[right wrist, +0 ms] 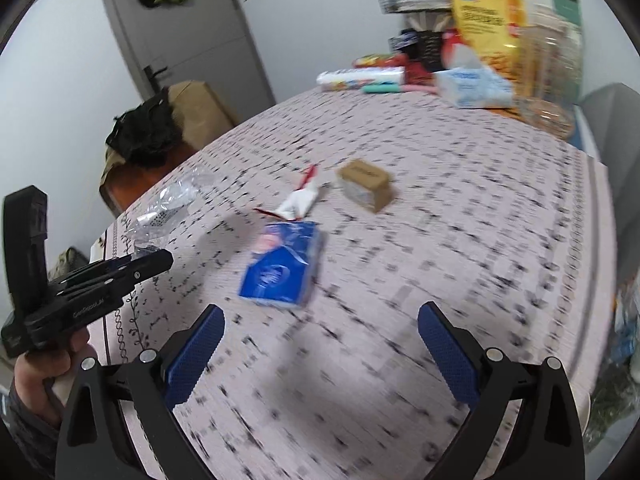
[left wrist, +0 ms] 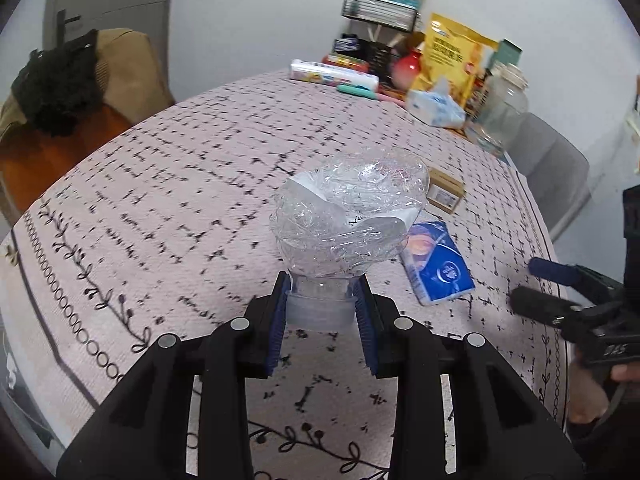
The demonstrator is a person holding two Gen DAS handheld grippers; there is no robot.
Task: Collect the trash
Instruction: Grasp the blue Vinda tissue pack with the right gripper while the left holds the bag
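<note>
A crushed, clear plastic bottle [left wrist: 348, 216], crinkled and glossy, is clamped by its neck between the blue ribbed pads of the left gripper [left wrist: 322, 300], above the near edge of the pink woven tablecloth [left wrist: 180, 208]. Just beside it lie a blue tissue pack [left wrist: 440, 264], a small cardboard box [left wrist: 446, 192] and a white wrapper [right wrist: 300, 204]. The right gripper [right wrist: 320, 344] stands wide, holding nothing.

My left gripper [left wrist: 322, 300] is matte black plastic with blue textured pads [left wrist: 364, 312] lining the fingers, and round silver screw heads on the linkage arms at six o'clock. My right gripper [right wrist: 320, 344] matches it: black angular arms, blue dimpled pads [right wrist: 196, 354], silver screws. The black body at nine o'clock carries pale lettering, too small to read. A dark sleeve [right wrist: 24, 432] shows there.
</note>
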